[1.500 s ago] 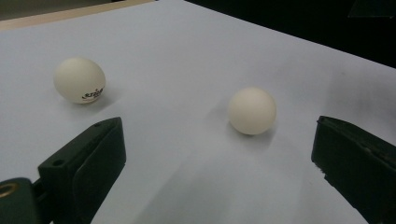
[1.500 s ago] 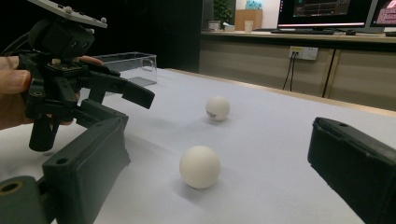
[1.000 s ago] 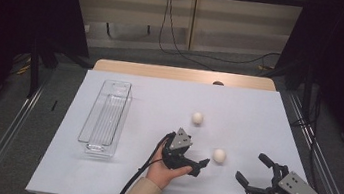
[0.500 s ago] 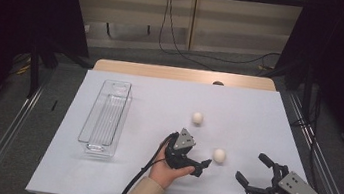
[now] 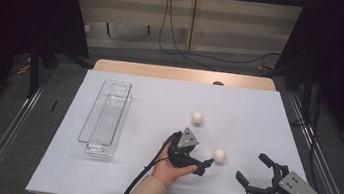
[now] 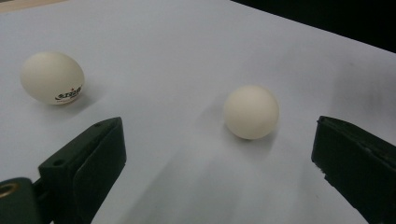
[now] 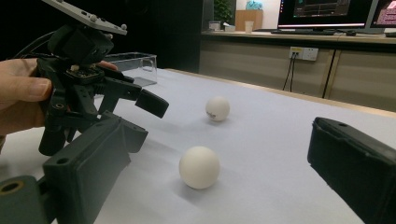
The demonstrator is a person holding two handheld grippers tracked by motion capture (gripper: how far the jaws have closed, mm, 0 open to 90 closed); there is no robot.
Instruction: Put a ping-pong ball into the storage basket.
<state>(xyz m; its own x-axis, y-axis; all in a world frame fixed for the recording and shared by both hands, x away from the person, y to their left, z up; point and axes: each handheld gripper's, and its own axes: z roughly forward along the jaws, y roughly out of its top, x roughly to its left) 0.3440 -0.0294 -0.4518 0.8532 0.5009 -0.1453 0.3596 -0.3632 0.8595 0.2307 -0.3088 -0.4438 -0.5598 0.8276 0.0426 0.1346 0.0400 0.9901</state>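
Two white ping-pong balls lie on the white table. The nearer ball [image 5: 219, 155] [image 6: 251, 112] [image 7: 199, 167] is plain, and the farther ball [image 5: 197, 117] [image 6: 52, 78] [image 7: 217, 108] carries a small printed logo. My left gripper [image 5: 203, 165] [image 6: 219, 135] [image 7: 147, 119] is open, with its jaws pointing right at the nearer ball, which lies just beyond the tips and touches neither jaw. My right gripper [image 5: 251, 168] [image 7: 222, 140] is open and empty near the front right, facing the same ball from the other side.
A clear plastic tray [image 5: 106, 118] [image 7: 126, 58] lies lengthwise at the table's left and holds nothing. The white sheet [image 5: 159, 100] covers the table, with a wooden edge [image 5: 183, 74] at the back. Metal rails run along both sides.
My left gripper has edged slightly right toward the nearer ball. The balls and my right gripper have not moved.
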